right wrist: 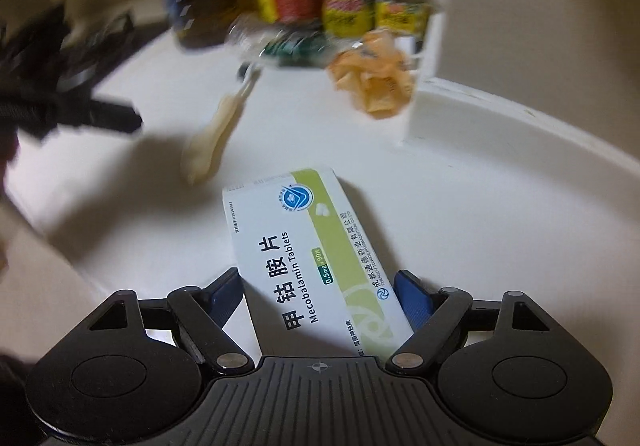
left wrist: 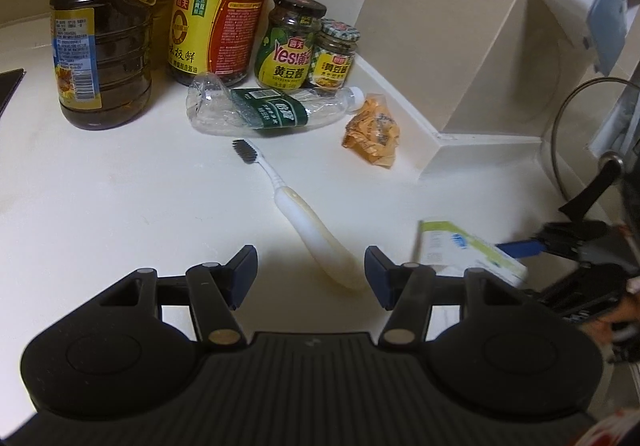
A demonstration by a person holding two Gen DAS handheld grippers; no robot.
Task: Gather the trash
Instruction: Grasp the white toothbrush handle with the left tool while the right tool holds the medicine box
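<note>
right tool [right wrist: 320,294] clamps tablet box [right wrist: 312,258] | left tool [left wrist: 311,273] wide, toothbrush [left wrist: 304,213] handle between fingers

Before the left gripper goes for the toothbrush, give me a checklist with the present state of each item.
1. Left gripper open: ok.
2. Toothbrush handle between its fingers: ok.
3. Toothbrush apart from the crushed bottle: ok.
4. Right gripper shut on the tablet box: ok.
5. Tablet box lifted off the counter: cannot tell.
6. Orange wrapper out of the path: ok.
</note>
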